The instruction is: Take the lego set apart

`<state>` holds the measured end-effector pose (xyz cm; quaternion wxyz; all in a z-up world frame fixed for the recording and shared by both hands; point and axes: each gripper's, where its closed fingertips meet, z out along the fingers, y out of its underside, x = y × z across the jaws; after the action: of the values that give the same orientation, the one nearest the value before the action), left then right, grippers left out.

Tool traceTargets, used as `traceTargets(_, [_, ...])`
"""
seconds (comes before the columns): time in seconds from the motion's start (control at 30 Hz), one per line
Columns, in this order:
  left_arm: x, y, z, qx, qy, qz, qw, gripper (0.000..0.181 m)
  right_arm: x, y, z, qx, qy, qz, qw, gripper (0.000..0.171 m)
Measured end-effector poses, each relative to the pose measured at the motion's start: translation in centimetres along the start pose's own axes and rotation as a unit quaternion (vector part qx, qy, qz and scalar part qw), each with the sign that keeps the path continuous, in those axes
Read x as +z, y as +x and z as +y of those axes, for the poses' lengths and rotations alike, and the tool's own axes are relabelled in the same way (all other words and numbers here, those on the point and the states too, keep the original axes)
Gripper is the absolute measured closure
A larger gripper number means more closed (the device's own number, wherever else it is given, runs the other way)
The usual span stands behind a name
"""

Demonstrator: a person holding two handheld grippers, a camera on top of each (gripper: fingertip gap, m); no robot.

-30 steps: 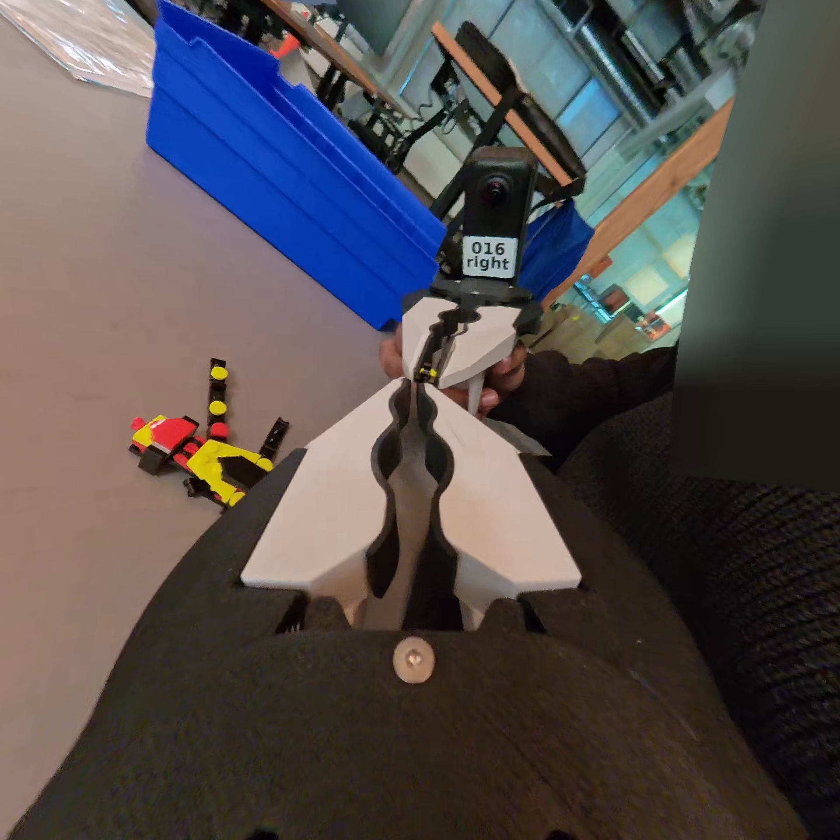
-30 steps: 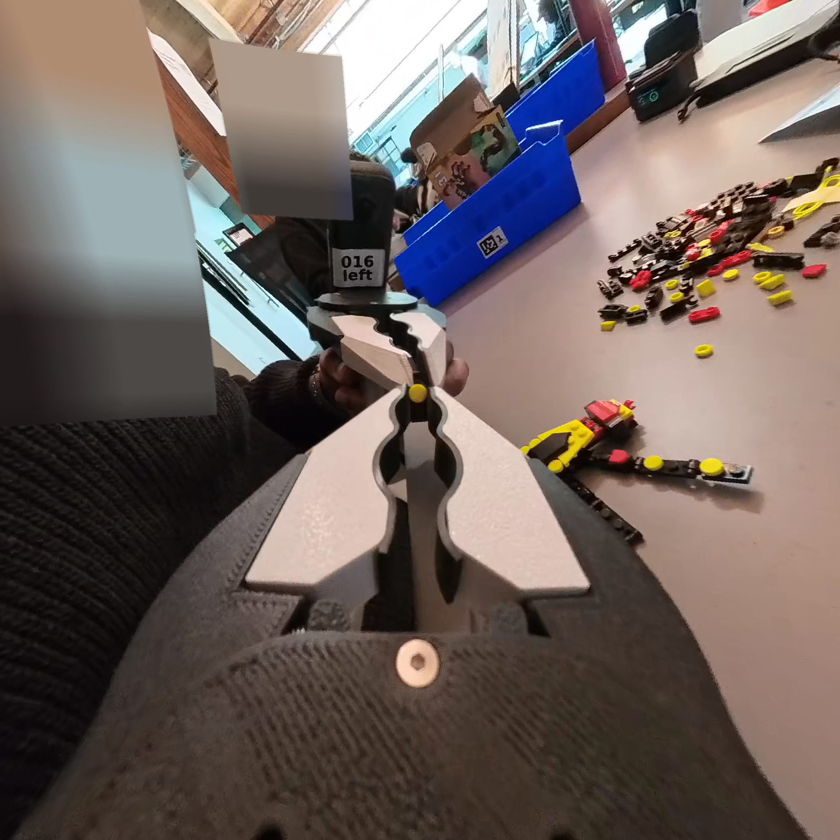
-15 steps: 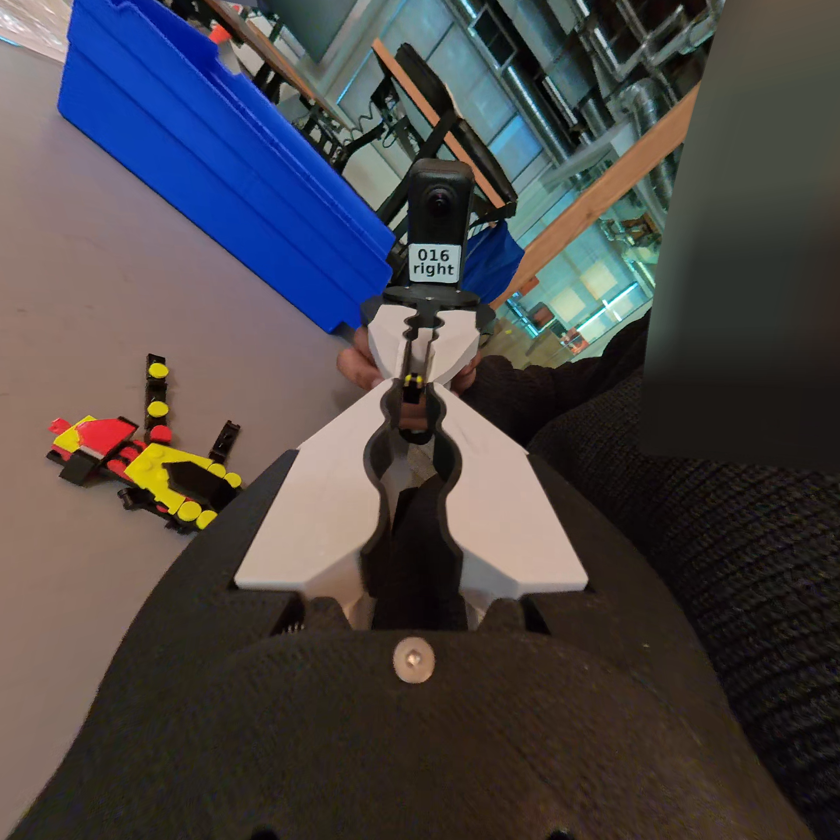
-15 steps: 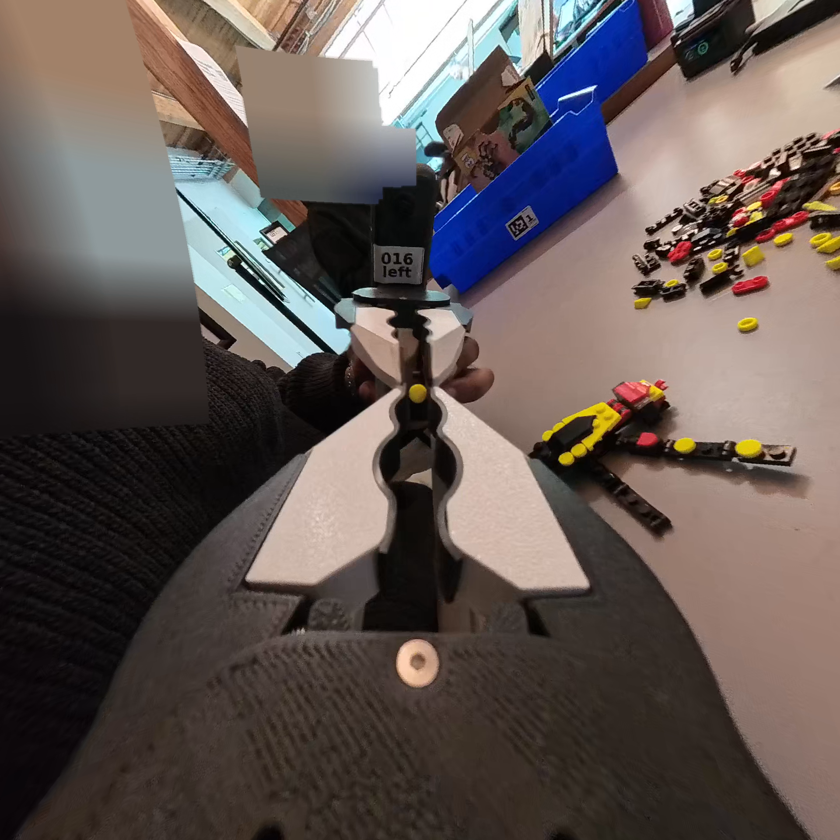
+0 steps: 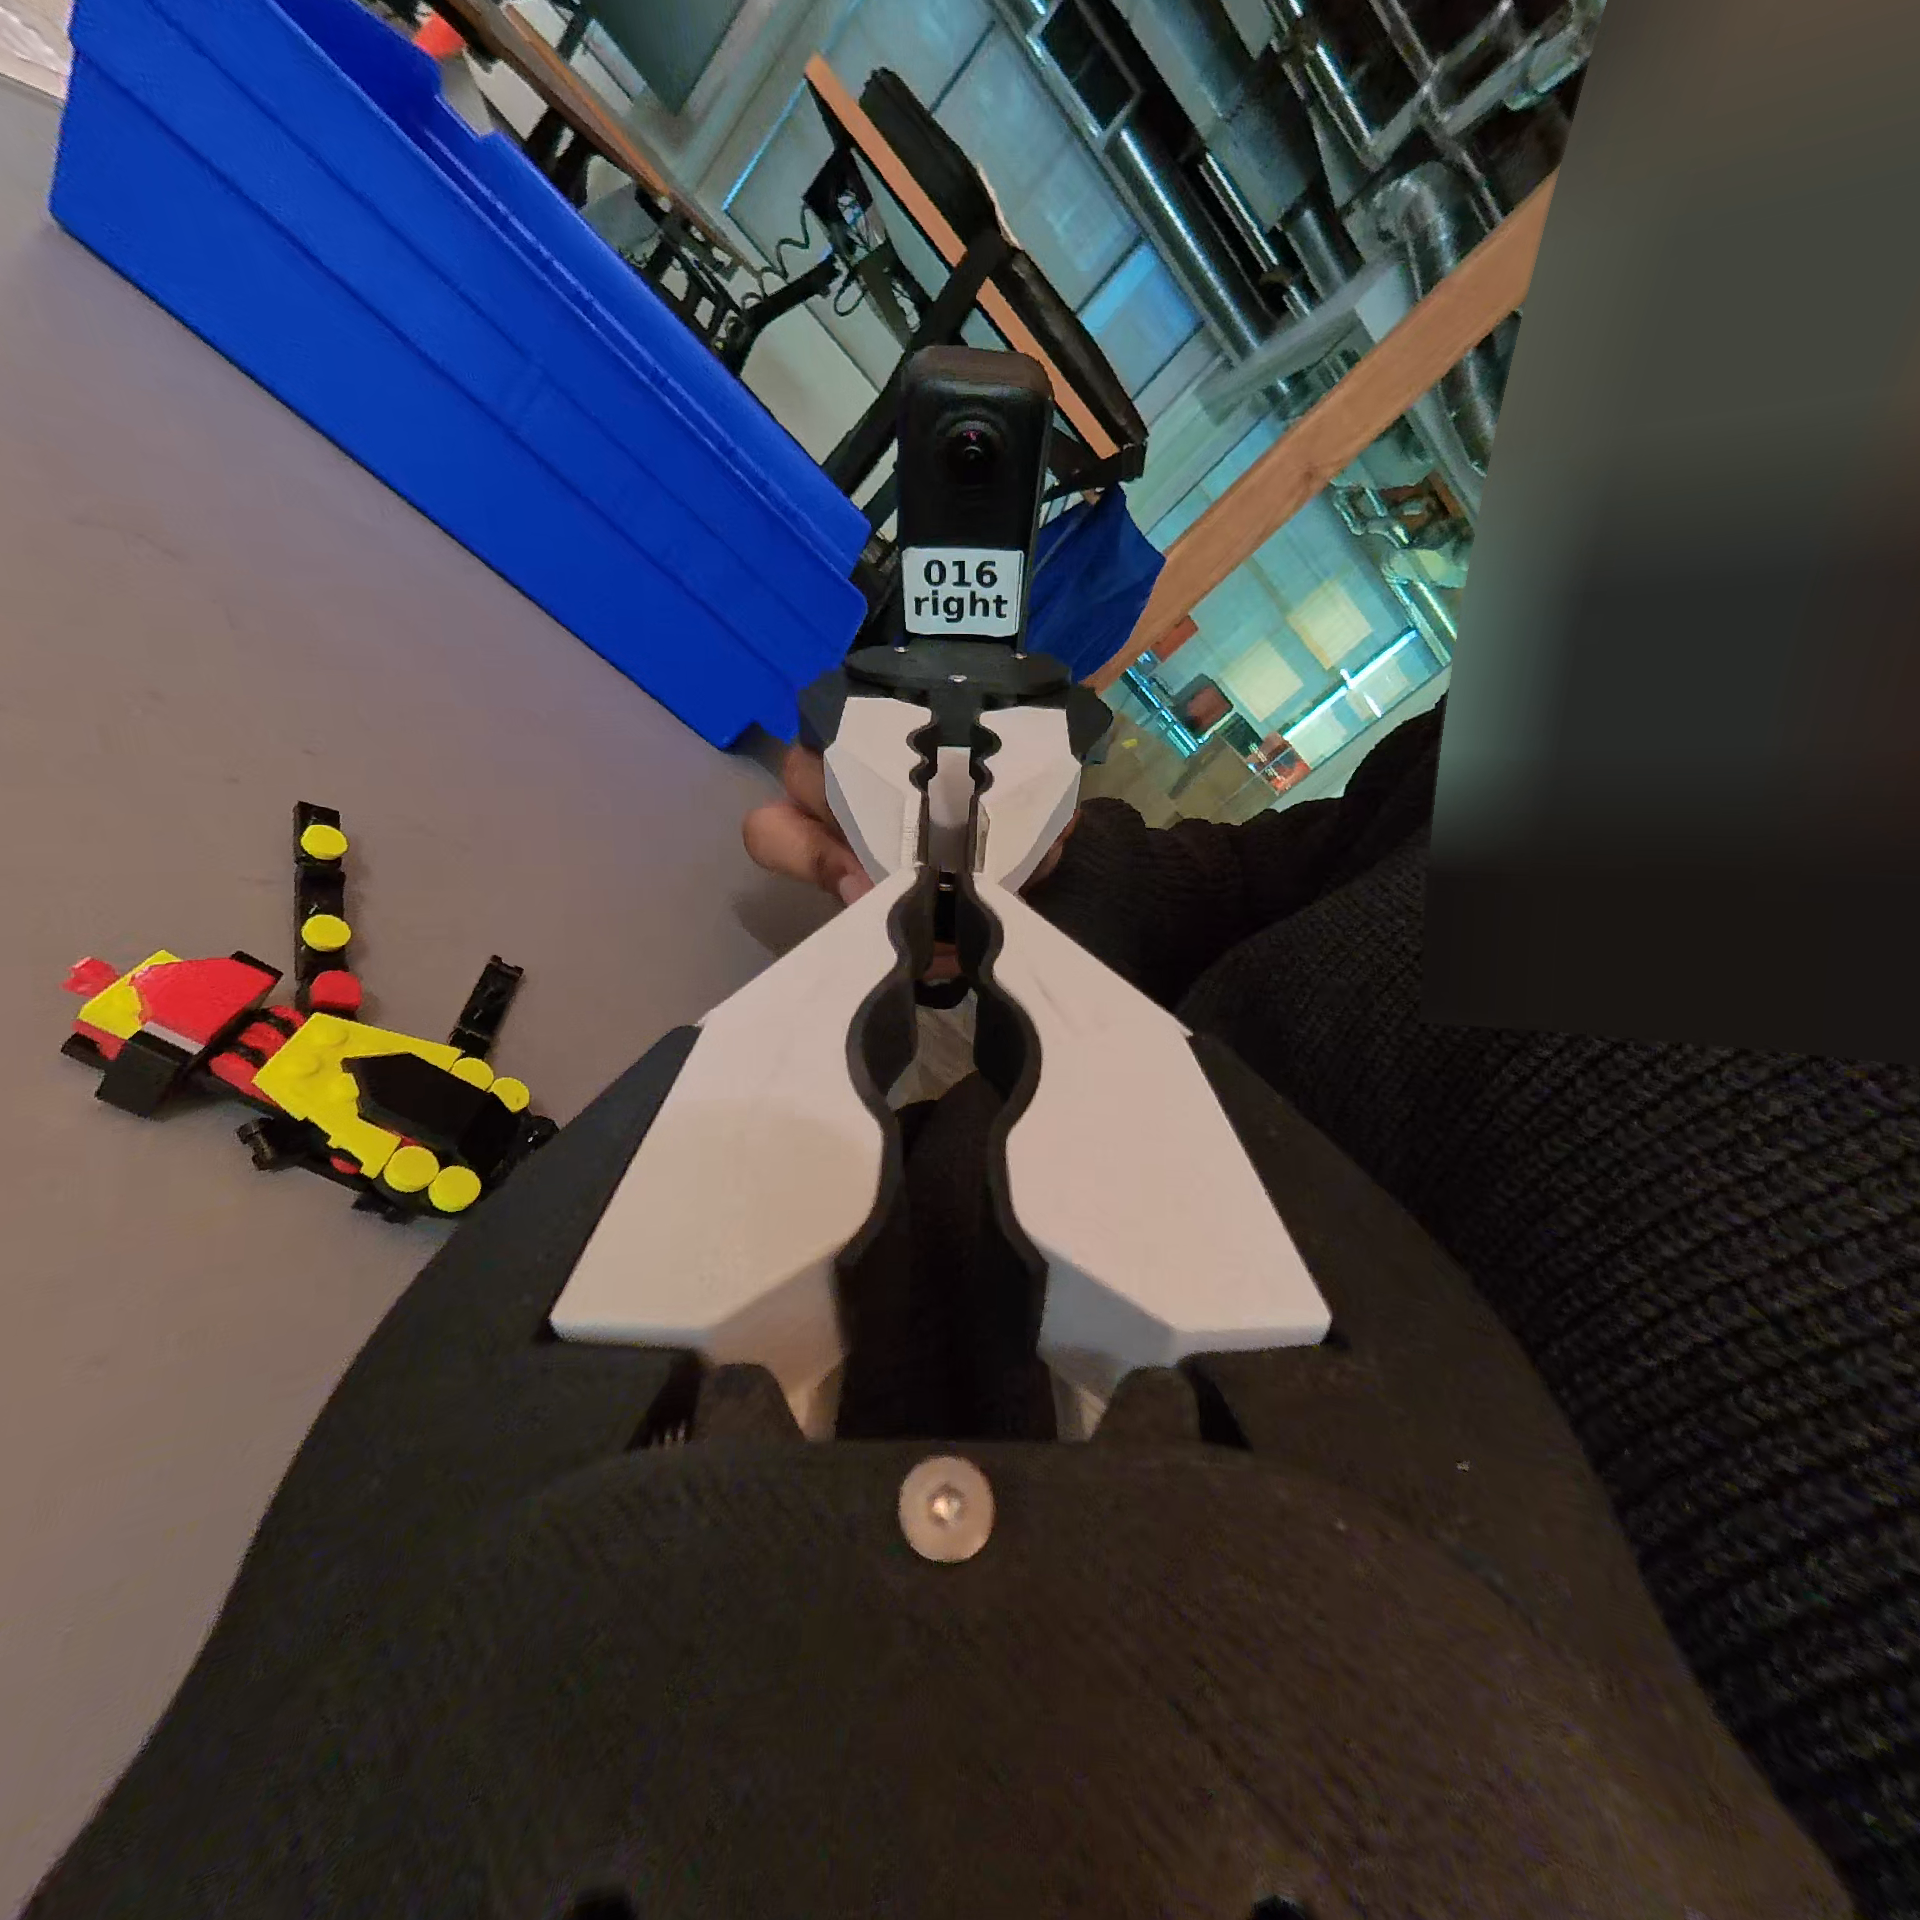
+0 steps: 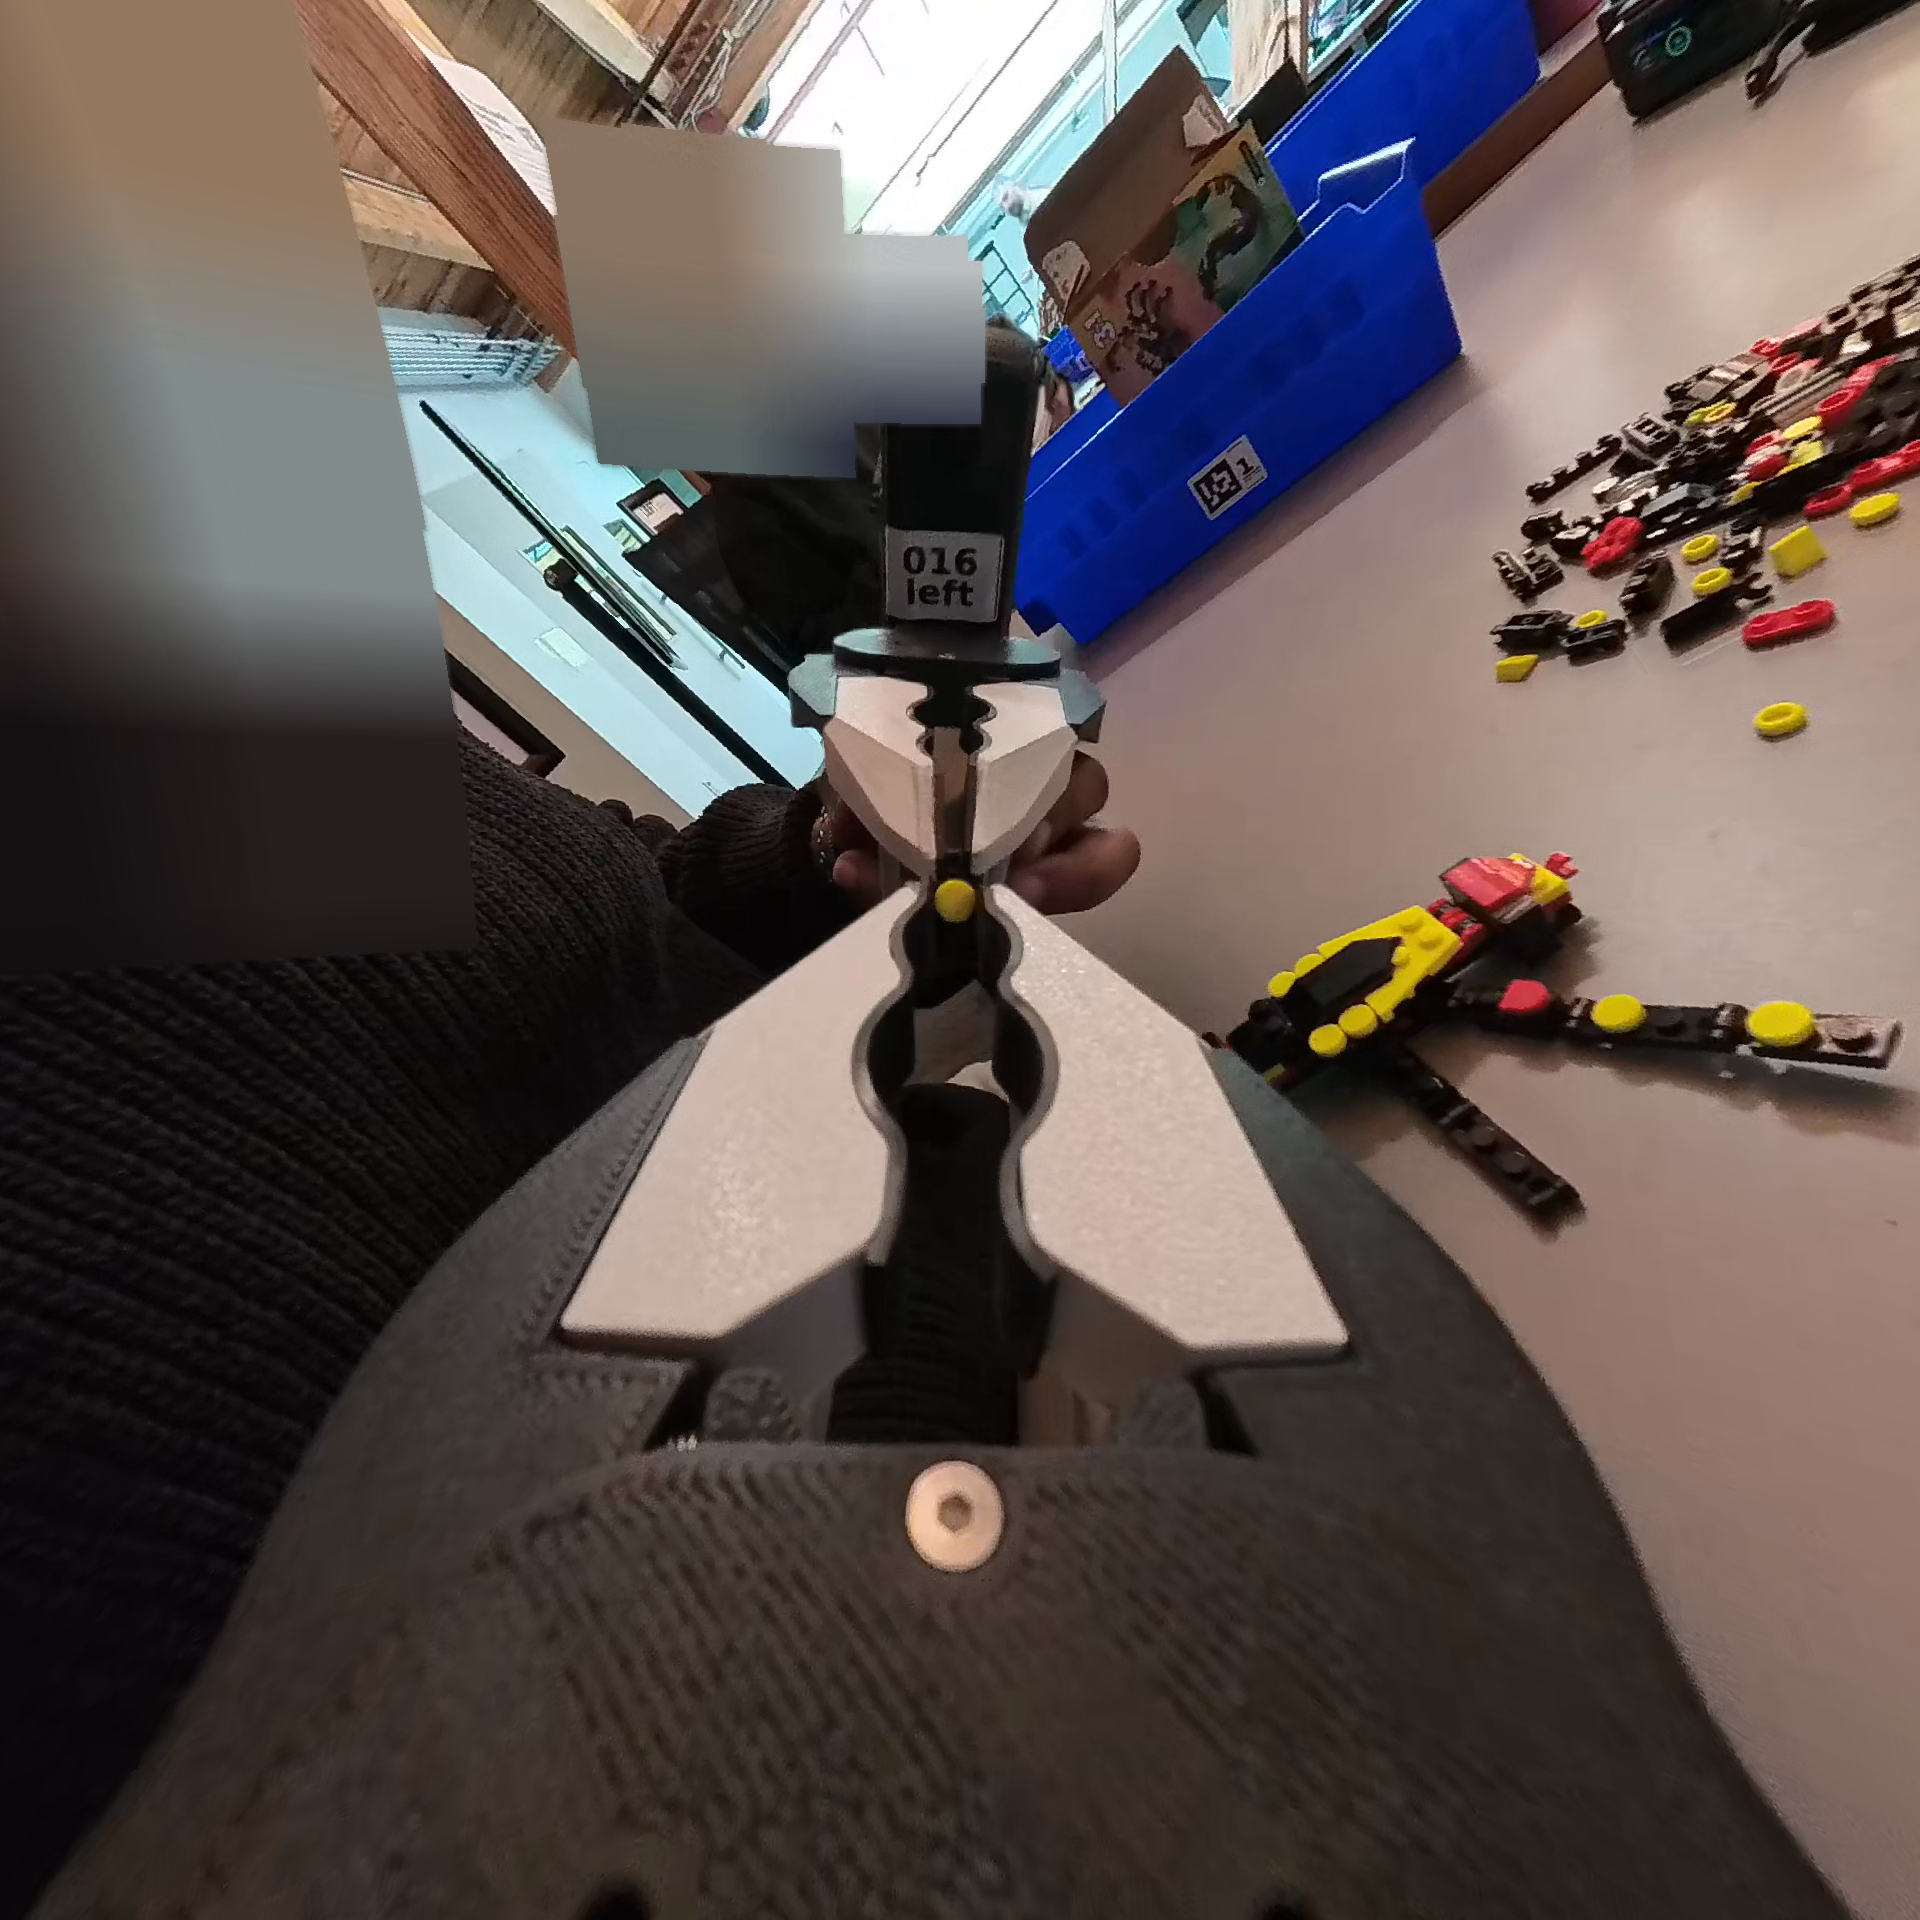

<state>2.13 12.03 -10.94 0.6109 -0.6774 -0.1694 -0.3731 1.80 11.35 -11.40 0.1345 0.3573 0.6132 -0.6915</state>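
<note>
The lego set (image 5: 301, 1049) lies flat on the grey table (image 5: 312, 727), off to the left of your left gripper's jaws and below them in the left wrist view; in the right wrist view the same build (image 6: 1455, 966) sits right of your right gripper's jaws, well apart from both tips. It's a yellow, red and black body with black studded strips sticking out, yellow round tiles on top. Nothing touches it.

A small piece (image 6: 953, 900) is up in the air between the two grippers: black, with a yellow round stud facing the right wrist camera. Your left gripper (image 5: 943, 883) and right gripper (image 6: 953, 906) meet tip to tip on it. Both sets of jaws are clenched nearly together, and each looks pinched on that small piece, though the contact is tiny and partly hidden. In the left wrist view only the dark side of the piece (image 5: 945, 894) shows.

Your hands wrap each handle behind the tips, with dark knit sleeves (image 5: 1558, 1247).

Beyond the right jaws, far right, a pile of loose bricks (image 6: 1745, 478) in black, red and yellow spreads on the table. A blue bin (image 6: 1247, 447) stands behind, with a cardboard box (image 6: 1164, 260) in it. Another blue bin (image 5: 436, 343) sits up-left of the left jaws.
</note>
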Motion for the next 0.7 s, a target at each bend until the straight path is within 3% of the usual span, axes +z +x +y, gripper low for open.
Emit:
traceTargets(0.23, [-0.2, 0.0, 1.4, -0.012, -0.05, -0.003, 0.999, 0.181, -0.4, 0.2, 0.7, -0.061, -0.028, 0.026, 0.997, 0.163])
traceTargets(0.43, [-0.9, 0.8, 3.7, -0.035, -0.079, -0.004, 0.996, 0.181, 0.5, -1.4, 3.4, -0.075, -0.091, -0.008, 0.993, 0.157])
traceTargets(0.7, [-1.2, 1.4, 5.0, -0.035, -0.116, 0.011, 0.993, 0.181, 1.3, -2.1, 5.3, -0.07, -0.135, -0.035, 0.988, 0.164])
